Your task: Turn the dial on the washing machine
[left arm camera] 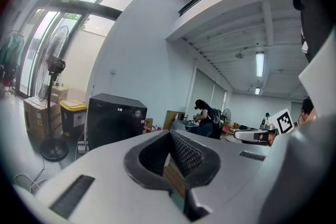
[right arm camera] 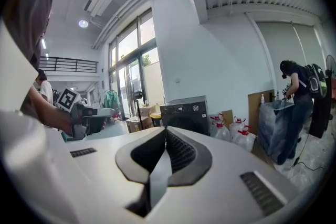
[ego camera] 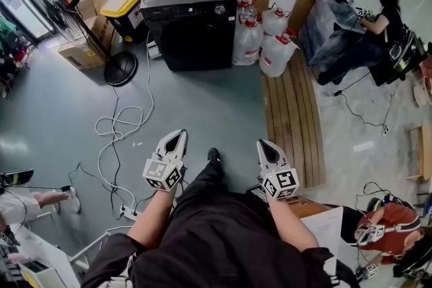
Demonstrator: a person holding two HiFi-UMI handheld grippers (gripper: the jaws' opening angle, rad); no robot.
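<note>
Left gripper (ego camera: 178, 136) and right gripper (ego camera: 264, 144) low over the person's legs (ego camera: 216, 233), both fingers together on nothing, washing machine (ego camera: 192, 17) well apart across the floor (ego camera: 202, 104), dial (ego camera: 219, 9) at its front panel's top right.

Daylight from tall windows (left arm camera: 68, 18) and a ceiling light (left arm camera: 260, 63) brightens the room; gripper views warp and darken at edges.
</note>
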